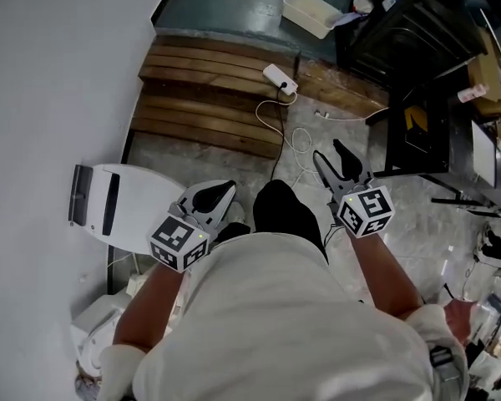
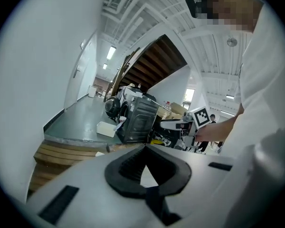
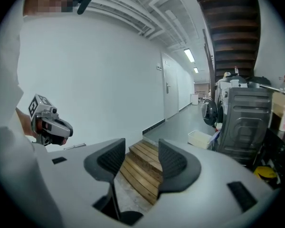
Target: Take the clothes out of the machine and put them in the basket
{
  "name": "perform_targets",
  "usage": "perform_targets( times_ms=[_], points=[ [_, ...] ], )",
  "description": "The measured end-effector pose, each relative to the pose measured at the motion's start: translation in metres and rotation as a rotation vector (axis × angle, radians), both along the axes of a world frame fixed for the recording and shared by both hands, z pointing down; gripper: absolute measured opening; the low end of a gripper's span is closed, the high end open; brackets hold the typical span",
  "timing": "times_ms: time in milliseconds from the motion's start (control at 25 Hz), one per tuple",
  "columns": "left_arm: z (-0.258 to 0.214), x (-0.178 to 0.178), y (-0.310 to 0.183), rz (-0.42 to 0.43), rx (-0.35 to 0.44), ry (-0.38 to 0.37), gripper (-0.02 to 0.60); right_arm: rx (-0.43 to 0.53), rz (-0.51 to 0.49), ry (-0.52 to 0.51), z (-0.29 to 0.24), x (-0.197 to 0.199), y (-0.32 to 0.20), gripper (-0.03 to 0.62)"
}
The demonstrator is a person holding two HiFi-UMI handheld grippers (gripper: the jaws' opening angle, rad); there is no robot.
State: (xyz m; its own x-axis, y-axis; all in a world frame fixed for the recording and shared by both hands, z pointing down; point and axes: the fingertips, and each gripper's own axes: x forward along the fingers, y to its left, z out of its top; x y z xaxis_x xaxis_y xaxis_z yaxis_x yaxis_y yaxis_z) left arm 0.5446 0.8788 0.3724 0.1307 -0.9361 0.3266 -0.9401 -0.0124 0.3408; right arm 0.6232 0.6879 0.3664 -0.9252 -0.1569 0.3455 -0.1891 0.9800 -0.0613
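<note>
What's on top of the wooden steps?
A white power strip lies on the wooden steps, at the upper right corner, its cable trailing onto the floor. Nothing covers the treads in the head view.

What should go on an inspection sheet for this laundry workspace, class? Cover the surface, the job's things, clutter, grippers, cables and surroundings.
Surface: grey marbled floor; brown slatted wooden steps.
Job's things: white rectangular plastic basket on the dark floor beyond the steps; white front-loading washing machine with a dark round door farther off; clothes: nothing seen.
Clutter: white power strip on the steps; white rounded plastic appliance by the wall.
Grippers: left gripper fingers together, empty; right gripper fingers apart, empty.
Cables: white cable loops from the strip over the floor.
Surroundings: white wall; black metal cabinet.
</note>
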Motion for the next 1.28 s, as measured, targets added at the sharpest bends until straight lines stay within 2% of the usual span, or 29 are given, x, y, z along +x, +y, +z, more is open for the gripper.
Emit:
perform_targets(
  times_ms=[280,560,720,880,1000,1120,1280],
  points=[
    [0.002,-0.050,-0.027,-0.028,-0.004,-0.004,-0.002,-0.009,0.002,0.012,0.007,-0.055,-0.035,0.221],
    [0.017,-0.133,-0.089,-0.053,-0.034,-0.005,-0.002,-0.037,0.022,0.004,0.031,-0.133,-0.110,0.221],
    [0.030,-0.176,-0.151,-0.021,-0.076,-0.001,-0.002,-0.073,0.031,0.019,0.054,-0.178,-0.168,0.221],
    [0.025,-0.222,-0.236,0.007,-0.095,0.014,-0.002,-0.121,0.032,0.055,0.065,-0.225,-0.234,0.221],
    [0.004,-0.250,-0.301,0.063,-0.116,-0.011,-0.002,-0.140,0.036,0.067,0.054,-0.255,-0.282,0.221],
    [-0.029,-0.271,-0.359,0.109,-0.104,-0.057,-0.002,-0.144,0.040,0.073,0.038,-0.279,-0.331,0.221],
    [-0.061,-0.296,-0.414,0.134,-0.084,-0.076,-0.002,-0.141,0.069,0.061,0.018,-0.304,-0.381,0.221]
  ],
)
